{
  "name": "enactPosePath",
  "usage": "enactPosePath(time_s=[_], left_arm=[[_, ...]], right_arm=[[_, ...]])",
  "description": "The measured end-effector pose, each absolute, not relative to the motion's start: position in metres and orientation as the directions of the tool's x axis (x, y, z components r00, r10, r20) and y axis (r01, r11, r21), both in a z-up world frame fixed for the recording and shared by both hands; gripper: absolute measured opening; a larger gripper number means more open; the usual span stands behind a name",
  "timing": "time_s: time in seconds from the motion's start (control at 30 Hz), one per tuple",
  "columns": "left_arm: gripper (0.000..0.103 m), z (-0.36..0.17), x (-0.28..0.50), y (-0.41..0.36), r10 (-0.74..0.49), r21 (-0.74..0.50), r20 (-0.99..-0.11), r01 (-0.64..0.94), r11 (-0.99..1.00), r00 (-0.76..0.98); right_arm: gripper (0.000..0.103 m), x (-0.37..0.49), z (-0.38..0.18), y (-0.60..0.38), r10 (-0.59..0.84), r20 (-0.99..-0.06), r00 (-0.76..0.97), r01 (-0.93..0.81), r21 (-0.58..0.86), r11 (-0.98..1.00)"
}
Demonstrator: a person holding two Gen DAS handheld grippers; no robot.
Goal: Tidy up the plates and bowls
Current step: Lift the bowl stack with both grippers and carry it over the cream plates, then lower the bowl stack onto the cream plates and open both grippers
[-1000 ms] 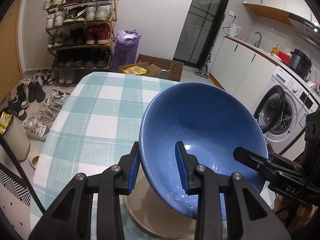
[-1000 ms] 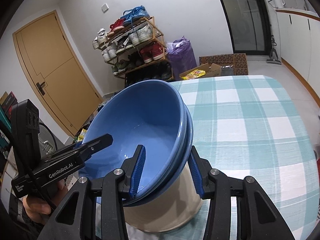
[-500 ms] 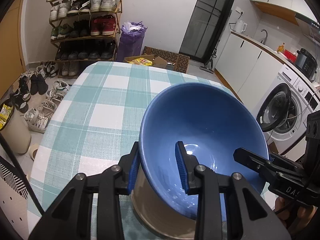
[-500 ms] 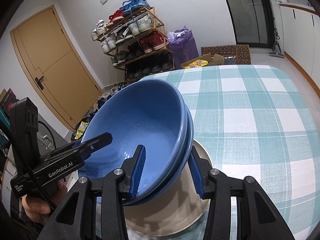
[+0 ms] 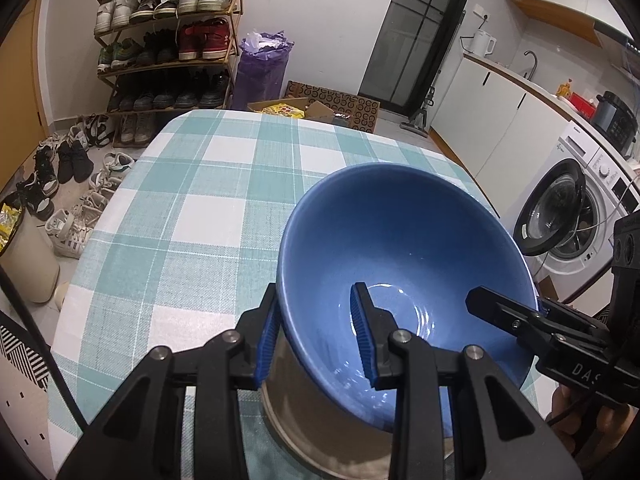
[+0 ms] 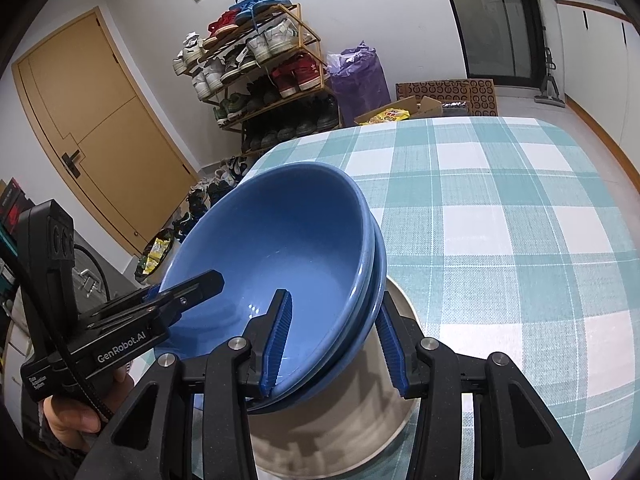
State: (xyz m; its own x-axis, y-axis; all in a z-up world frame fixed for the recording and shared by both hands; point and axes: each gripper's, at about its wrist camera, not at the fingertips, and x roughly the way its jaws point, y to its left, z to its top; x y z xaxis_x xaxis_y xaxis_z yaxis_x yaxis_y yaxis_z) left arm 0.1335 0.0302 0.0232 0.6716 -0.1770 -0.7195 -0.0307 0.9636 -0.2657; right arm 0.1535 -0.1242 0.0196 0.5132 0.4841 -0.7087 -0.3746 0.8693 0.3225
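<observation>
Two nested blue bowls [image 5: 404, 248] [image 6: 280, 248] hang tilted over a cream dish [image 5: 320, 436] [image 6: 344, 412] that sits on the checked tablecloth. My left gripper [image 5: 316, 336] is shut on their left rim, one blue pad outside and one inside. My right gripper [image 6: 334, 344] is shut on the opposite rim in the same way. The right gripper's finger [image 5: 500, 312] reaches in from the right in the left wrist view. The left gripper's finger [image 6: 192, 288] shows in the right wrist view. I cannot tell whether the bowls touch the dish.
The teal and white checked table [image 5: 208, 216] [image 6: 500, 216] stretches ahead of the bowls. On the floor beyond it are a shoe rack [image 5: 168, 40], a purple bag [image 5: 262, 68] and cardboard boxes. A washing machine [image 5: 576, 216] stands to the right, a door [image 6: 92, 128] to the left.
Both grippers have sunk a little with the blue bowls, still gripped the same way. The table and the cream dish under the bowls look nearer.
</observation>
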Motion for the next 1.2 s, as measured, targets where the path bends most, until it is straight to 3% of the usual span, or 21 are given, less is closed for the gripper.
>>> enactPosePath(time_s=[0.5, 0.6, 0.73, 0.8, 0.83, 0.87, 1.0, 1.07, 1.2], left_arm=[[0.038, 0.022, 0.136, 0.03, -0.188, -0.265, -0.725, -0.017, 0.964, 0.663], [0.054, 0.025, 0.132, 0.03, -0.175, -0.247, -0.717, -0.012, 0.969, 0.675], [0.059, 0.032, 0.126, 0.032, -0.164, -0.23, -0.703, -0.003, 0.973, 0.692], [0.078, 0.035, 0.122, 0.035, -0.153, -0.222, -0.695, -0.006, 0.975, 0.703], [0.082, 0.037, 0.12, 0.036, -0.147, -0.22, -0.687, -0.011, 0.975, 0.712], [0.084, 0.038, 0.117, 0.038, -0.145, -0.221, -0.677, -0.011, 0.975, 0.722], [0.085, 0.046, 0.105, 0.041, -0.153, -0.213, -0.656, 0.013, 0.977, 0.74], [0.1, 0.05, 0.097, 0.041, -0.139, -0.194, -0.644, 0.015, 0.981, 0.752], [0.103, 0.056, 0.079, 0.038, -0.131, -0.16, -0.603, 0.042, 0.986, 0.787]], right_arm=[[0.044, 0.16, 0.017, -0.123, 0.481, -0.715, 0.507, -0.37, 0.323, 0.871], [0.045, 0.159, 0.018, -0.124, 0.48, -0.713, 0.511, -0.387, 0.308, 0.869], [0.049, 0.159, 0.022, -0.128, 0.486, -0.703, 0.52, -0.395, 0.306, 0.866], [0.053, 0.159, 0.025, -0.13, 0.49, -0.695, 0.527, -0.4, 0.305, 0.864], [0.059, 0.157, 0.028, -0.132, 0.493, -0.688, 0.532, -0.408, 0.302, 0.861], [0.068, 0.156, 0.03, -0.133, 0.497, -0.683, 0.536, -0.414, 0.3, 0.859], [0.084, 0.142, 0.038, -0.137, 0.52, -0.65, 0.554, -0.48, 0.26, 0.838], [0.089, 0.133, 0.042, -0.138, 0.528, -0.632, 0.567, -0.507, 0.238, 0.829], [0.102, 0.114, 0.049, -0.144, 0.545, -0.584, 0.602, -0.54, 0.205, 0.816]])
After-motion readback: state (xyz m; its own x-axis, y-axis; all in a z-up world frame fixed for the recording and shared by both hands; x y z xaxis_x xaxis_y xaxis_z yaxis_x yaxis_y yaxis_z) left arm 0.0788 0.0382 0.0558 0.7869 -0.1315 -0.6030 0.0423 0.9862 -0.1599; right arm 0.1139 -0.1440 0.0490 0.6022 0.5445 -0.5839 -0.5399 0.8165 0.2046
